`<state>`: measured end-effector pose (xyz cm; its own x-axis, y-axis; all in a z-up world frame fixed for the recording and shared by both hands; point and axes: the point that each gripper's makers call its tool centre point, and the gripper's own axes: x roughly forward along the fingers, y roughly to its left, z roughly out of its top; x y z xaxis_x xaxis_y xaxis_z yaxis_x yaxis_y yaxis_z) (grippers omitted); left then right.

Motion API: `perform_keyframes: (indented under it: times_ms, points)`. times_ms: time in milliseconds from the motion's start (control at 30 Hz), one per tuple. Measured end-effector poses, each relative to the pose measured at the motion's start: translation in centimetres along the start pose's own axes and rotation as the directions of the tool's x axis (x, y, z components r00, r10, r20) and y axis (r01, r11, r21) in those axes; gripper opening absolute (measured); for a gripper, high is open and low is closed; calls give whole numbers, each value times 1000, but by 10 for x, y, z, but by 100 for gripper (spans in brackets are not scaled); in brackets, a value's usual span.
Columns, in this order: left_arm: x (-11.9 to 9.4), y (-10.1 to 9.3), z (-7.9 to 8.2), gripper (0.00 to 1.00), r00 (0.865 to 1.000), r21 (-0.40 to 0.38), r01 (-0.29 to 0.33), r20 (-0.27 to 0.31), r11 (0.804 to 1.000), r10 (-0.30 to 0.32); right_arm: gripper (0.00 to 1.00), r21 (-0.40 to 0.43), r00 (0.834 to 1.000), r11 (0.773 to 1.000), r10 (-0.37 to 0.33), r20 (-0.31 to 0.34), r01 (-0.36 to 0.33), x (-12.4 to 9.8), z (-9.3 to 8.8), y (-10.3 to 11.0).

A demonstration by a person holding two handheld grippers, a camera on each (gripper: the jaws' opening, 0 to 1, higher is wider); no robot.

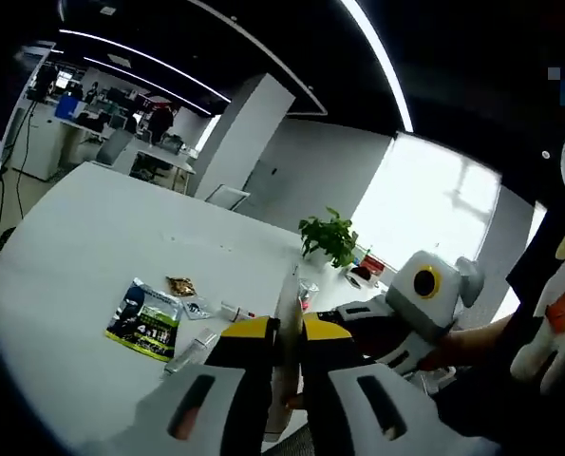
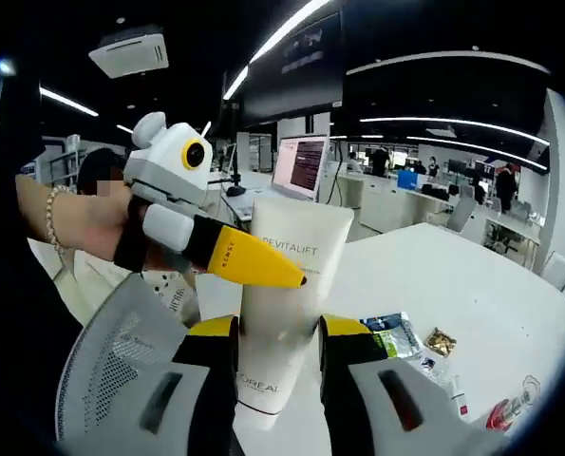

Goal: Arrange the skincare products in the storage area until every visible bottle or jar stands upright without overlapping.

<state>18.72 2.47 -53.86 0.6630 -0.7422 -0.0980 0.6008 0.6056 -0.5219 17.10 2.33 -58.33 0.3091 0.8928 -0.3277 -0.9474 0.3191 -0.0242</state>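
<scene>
- Between the right gripper's [image 2: 277, 347] yellow-tipped jaws stands a white tube [image 2: 287, 285] printed REVITALIFT, cap end toward the camera; the jaws press its sides and it is lifted clear of the table.
- Over on the left of the right gripper view, the left gripper [image 2: 287, 275] reaches in, held by a hand [image 2: 83, 228] with a beaded bracelet, its yellow tip lying against the front of the tube.
- Seen from the left gripper view, the left gripper [image 1: 289, 332] has its two jaws drawn close on the thin edge of the same tube [image 1: 287, 313], which shows as a pale sliver between them.
- Right of it in that view, the right gripper [image 1: 358, 318] comes in from the right, its tip at the tube.
- Down on the white table [image 1: 83, 256] lie a dark green and white sachet [image 1: 145, 318], a small brown packet [image 1: 180, 286] beyond it, and a few smaller clear packets nearby, all flat and apart from one another.
- Farther back on the table stands a green potted plant [image 1: 329, 236].
- Beyond the tube in the right gripper view, an open laptop [image 2: 303, 163] glows.
</scene>
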Motion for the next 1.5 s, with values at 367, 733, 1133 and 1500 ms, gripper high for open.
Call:
perform_keyframes:
  times_ms: [367, 733, 1133, 1500]
  points:
    - [2, -31, 16, 3, 977, 89, 207, -65, 974, -202, 30, 147, 957, 951, 252, 145, -273, -17, 27, 6]
    - [9, -47, 12, 3, 947, 136, 308, -139, 942, -289, 24, 101, 941, 938, 321, 104, -331, -20, 24, 12]
    - [14, -44, -21, 6, 916, 266, 365, -276, 892, -293, 17, -32, 954, 954, 298, -45, -299, -13, -8, 14]
    - [21, -24, -65, 9, 900, 272, 350, -361, 896, -242, 17, -37, 950, 962, 261, -173, -271, 0, -60, 11]
